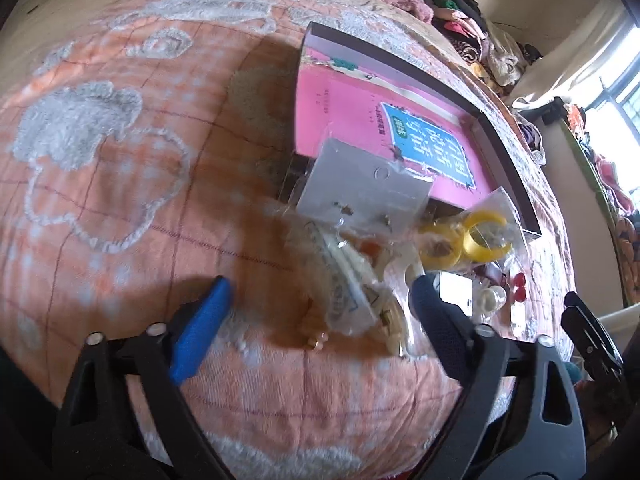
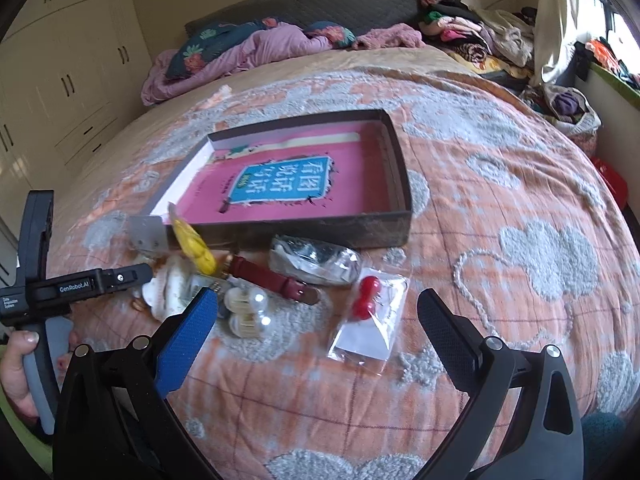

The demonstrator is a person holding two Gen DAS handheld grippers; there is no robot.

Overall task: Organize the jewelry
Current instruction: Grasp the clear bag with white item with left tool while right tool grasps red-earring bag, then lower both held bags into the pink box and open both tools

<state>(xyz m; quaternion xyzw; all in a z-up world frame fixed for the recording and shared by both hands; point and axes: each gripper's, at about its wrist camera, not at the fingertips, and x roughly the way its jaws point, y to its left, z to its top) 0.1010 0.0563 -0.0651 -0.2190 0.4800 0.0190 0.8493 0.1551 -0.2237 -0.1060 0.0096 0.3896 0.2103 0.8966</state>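
The right gripper (image 2: 318,320) hangs with jaws spread wide and empty over a clear packet of red bead earrings (image 2: 370,316) on an orange quilt (image 2: 500,184). The left gripper (image 1: 320,298), equally wide and empty, hovers above a blurred heap of bagged jewelry (image 1: 360,264), yellow bangles (image 1: 486,236) among it. Behind sits a shallow dark box (image 2: 360,232) holding a pink book (image 2: 280,188).
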